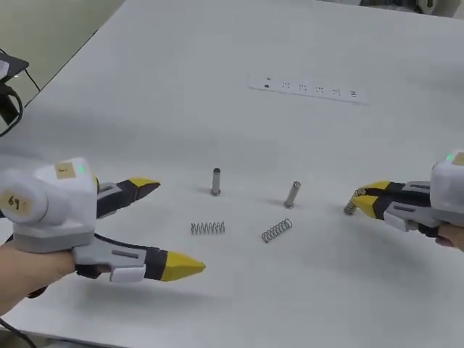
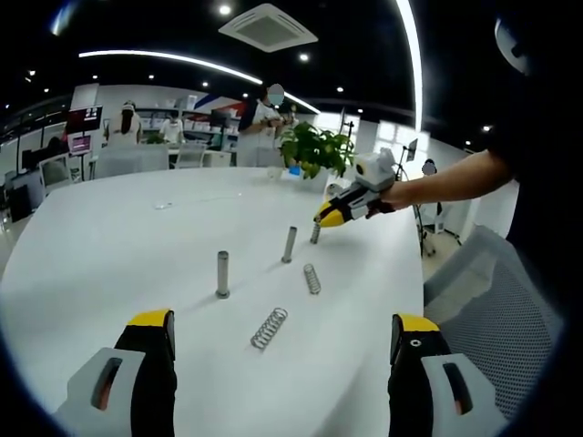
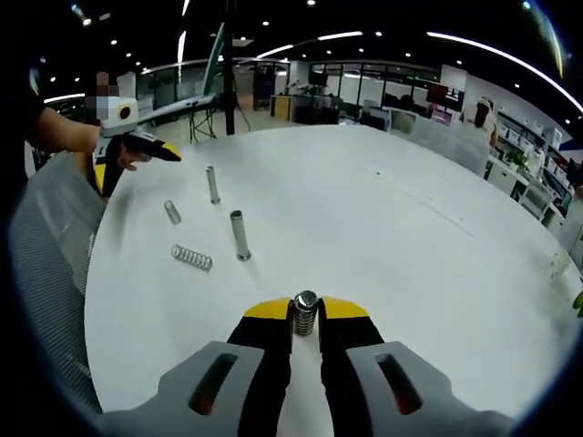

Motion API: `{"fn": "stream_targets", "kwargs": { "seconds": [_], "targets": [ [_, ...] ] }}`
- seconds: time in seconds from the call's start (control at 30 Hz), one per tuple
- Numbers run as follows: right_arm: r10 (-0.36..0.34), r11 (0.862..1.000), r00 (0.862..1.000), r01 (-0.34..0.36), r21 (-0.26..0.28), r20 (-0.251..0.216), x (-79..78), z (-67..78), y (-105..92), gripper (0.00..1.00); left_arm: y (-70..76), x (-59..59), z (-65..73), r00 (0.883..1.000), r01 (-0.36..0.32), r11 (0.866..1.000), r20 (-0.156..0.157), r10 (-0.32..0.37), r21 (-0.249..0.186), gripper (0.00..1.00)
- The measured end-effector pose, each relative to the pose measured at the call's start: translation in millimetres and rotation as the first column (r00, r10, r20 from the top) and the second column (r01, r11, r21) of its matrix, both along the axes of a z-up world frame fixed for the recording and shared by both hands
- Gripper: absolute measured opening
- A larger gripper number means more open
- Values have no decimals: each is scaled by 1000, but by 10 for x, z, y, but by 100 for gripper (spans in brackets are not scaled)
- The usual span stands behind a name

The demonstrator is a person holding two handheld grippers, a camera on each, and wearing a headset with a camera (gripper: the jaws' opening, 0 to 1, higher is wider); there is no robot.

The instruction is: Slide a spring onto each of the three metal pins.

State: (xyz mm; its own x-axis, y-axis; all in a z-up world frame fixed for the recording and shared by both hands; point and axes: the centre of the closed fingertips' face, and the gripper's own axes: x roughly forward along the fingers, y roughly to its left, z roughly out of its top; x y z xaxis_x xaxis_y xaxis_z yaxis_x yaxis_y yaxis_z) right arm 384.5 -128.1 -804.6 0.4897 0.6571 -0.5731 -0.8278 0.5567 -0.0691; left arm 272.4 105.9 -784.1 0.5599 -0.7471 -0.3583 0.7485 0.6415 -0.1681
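Three cylindrical metal pins are present on the smooth, matte white tabletop [image 1: 145, 87]. The first pin [image 1: 216, 181] stands on end near the middle. The second pin [image 1: 292, 194] stands on end just to its right, apart from it. The third pin [image 3: 305, 305] is clamped between the yellow-tipped jaws of the right claw [image 1: 360, 194], which is closed tight on it. Fine wire coils wrap its shaft below a rounded, shiny top.

Two loose coil springs lie on their sides on the near side of the standing pins. The left spring [image 1: 208, 228] lies before the first pin and the right spring [image 1: 277, 230] before the second, neither touching a pin.

The left claw [image 1: 163, 226] has its jaws spread wide with nothing between them, and is held left of the springs. A flat white power strip [image 1: 308, 88] lies farther back.
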Motion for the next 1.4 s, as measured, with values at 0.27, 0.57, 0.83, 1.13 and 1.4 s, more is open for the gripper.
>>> {"fn": "stream_targets", "kwargs": {
  "seconds": [0.27,0.57,0.83,1.13,1.4],
  "targets": [
    [-21,1000,1000,21,22,1,17,49,2,17,-39,18,39,1000,8,1000,6,-8,-1,95],
    [-26,999,1000,25,47,10,-63,148,5,24,-38,12,49,1000,13,1000,11,-13,8,95],
    [-33,996,999,32,87,-1,-181,205,-10,30,-37,22,69,1000,10,1000,13,-10,0,95],
    [-25,995,1000,24,97,8,-312,263,-41,40,-33,24,65,1000,10,1000,12,-11,6,95],
    [0,995,1000,-1,100,19,-446,295,-13,41,-30,23,67,1000,7,1000,12,-7,5,96]
  ]
}}
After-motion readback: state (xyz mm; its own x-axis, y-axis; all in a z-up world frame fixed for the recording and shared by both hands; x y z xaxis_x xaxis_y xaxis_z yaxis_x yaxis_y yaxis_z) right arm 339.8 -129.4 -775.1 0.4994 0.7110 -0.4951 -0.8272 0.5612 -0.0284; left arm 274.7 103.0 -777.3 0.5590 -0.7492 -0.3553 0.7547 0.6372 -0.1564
